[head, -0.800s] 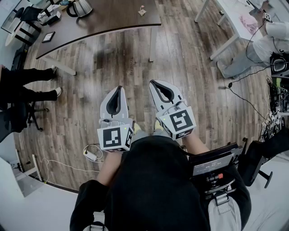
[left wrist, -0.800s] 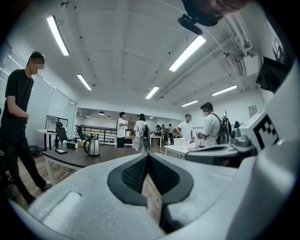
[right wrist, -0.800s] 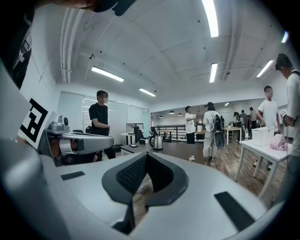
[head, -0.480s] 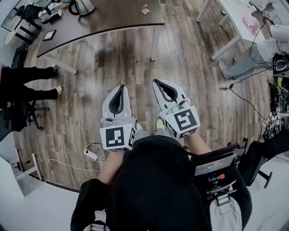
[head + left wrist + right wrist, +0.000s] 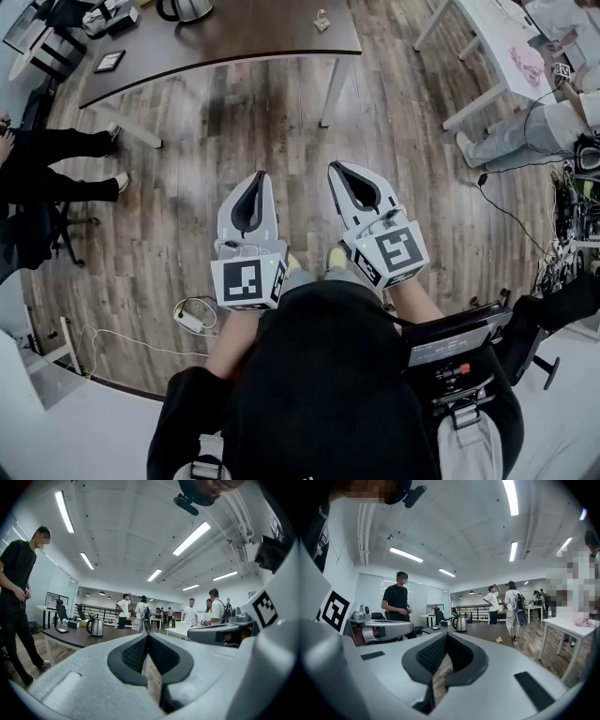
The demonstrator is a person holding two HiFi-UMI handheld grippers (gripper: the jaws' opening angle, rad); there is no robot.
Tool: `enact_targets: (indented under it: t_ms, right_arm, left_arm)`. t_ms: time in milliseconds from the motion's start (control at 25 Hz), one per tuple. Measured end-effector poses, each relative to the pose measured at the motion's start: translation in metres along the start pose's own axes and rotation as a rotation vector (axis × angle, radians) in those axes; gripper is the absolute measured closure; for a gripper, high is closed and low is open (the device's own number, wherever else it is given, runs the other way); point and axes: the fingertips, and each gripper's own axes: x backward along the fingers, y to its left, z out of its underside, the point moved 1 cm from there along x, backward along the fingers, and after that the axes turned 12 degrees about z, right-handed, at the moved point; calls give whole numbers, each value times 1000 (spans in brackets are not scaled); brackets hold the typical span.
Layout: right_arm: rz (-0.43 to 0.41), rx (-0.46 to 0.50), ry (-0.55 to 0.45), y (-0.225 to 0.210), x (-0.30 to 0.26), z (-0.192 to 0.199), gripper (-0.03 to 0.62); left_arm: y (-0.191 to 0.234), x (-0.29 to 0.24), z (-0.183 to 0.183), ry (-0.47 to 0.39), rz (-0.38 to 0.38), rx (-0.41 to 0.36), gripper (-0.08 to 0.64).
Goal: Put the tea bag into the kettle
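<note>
A wide stretch of open wood floor (image 5: 281,122) lies between the two grippers and the dark table (image 5: 244,42). The table's curved edge faces the person, and a table leg (image 5: 334,89) stands under that edge on the right. At the left, a person in black (image 5: 56,155) stands near the table's end. At the right there is a white table (image 5: 487,37), and cables (image 5: 511,211) lie on the floor. A white plug (image 5: 190,321) lies on the floor near the left gripper's cube. The left gripper (image 5: 260,176) and the right gripper (image 5: 335,167) are held side by side, low in front of the person, pointing toward the dark table. Each one has its jaws pressed together at the tips and holds nothing. The tea bag (image 5: 322,19) lies on the dark table near its right end, well apart from both grippers. The kettle (image 5: 183,7) stands on the same table farther left, well apart from the tea bag.
</note>
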Motion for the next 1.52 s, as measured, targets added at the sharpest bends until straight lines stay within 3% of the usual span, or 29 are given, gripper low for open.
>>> enact_targets:
  t_ms: [320,680,1520]
  right_arm:
    - [24,3,22,28,-16,7,588]
    - [31,-3,16,14,-32,3,588]
    - [-3,-86,-4,-123,-131,-6,588]
  left_arm:
    - [33,12,7,13,21,23,557]
    - [39,-5,1,7,32,19,557]
    - [35,-173,-16,38,26,-63,557]
